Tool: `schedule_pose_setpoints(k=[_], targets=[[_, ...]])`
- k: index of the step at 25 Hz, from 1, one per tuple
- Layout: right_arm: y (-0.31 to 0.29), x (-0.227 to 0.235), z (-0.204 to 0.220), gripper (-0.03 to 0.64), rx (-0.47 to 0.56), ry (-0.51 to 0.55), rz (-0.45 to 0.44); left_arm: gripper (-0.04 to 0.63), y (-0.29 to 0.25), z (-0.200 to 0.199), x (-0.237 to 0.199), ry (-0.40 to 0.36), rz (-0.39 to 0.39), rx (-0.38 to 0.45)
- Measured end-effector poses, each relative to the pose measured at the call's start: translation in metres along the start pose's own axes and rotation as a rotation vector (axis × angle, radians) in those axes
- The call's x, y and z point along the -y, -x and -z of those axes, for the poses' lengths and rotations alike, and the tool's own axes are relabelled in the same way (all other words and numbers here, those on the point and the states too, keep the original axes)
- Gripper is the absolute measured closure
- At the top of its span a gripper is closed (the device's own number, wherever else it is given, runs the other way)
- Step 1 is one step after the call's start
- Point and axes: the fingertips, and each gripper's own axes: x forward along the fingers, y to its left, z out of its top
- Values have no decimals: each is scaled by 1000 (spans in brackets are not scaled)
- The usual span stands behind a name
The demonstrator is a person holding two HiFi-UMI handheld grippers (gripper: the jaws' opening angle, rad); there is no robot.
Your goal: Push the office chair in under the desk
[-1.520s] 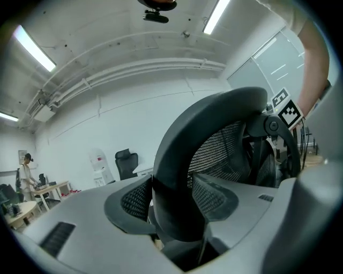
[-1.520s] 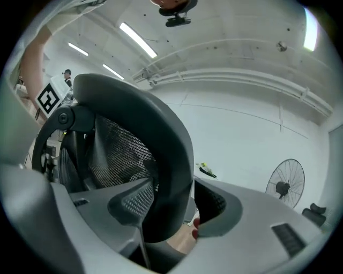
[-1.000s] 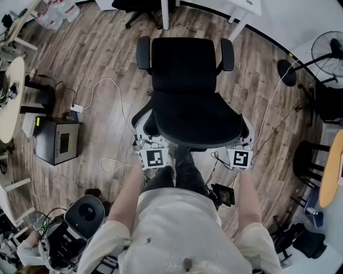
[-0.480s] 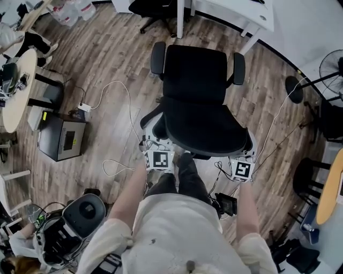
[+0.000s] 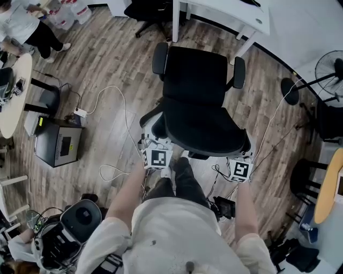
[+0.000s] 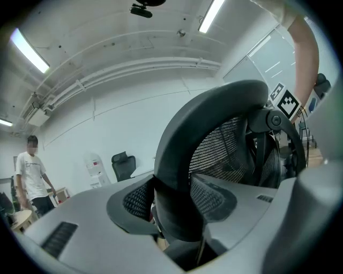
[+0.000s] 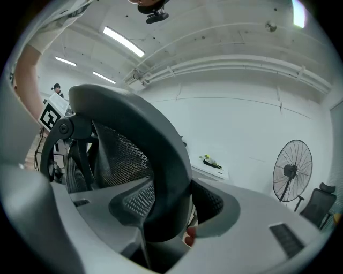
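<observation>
1. Subject: the black mesh-backed office chair with two armrests [image 5: 195, 101] stands on the wood-plank floor [image 5: 107, 80]. It is on your side of the white tabletop on white legs [image 5: 230, 13], with the seat facing the tabletop and the backrest toward you.
2. Position: the seat's front edge lies close to the tabletop's near edge. In the head view no part of the seat or armrests has passed beneath it.
3. Left tool [image 5: 153, 140]: it is clenched on the thick black backrest rim [image 6: 182, 160] at the chair's left side, the end farthest from the tabletop. The rim fills the gap between the jaws.
4. Right tool [image 5: 244, 155]: it is likewise clenched on the same rim [image 7: 161, 155] at the chair's right side.
5. Done, in my judgement: you have a two-sided hold on the backrest, and the chair is turned to face the tabletop.
6. Outstanding: the whole of the push. The seat still has to travel under the tabletop until the backrest nears its edge.
7. Caution: the left armrest [image 5: 159, 58] sits near the line of the tabletop's left leg [image 5: 175, 24], and clearance cannot be confirmed from above. Keep both sides advancing evenly.
8. Note: a white cable [image 5: 126, 107] lies on the floor beside the chair, not between it and the tabletop.
</observation>
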Motion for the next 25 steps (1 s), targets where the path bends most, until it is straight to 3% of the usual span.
schedule_pose_setpoints(k=[25], targets=[[-95,93,-9,393,-31,-24,56,374,-143,-27,-11,16,77,7]])
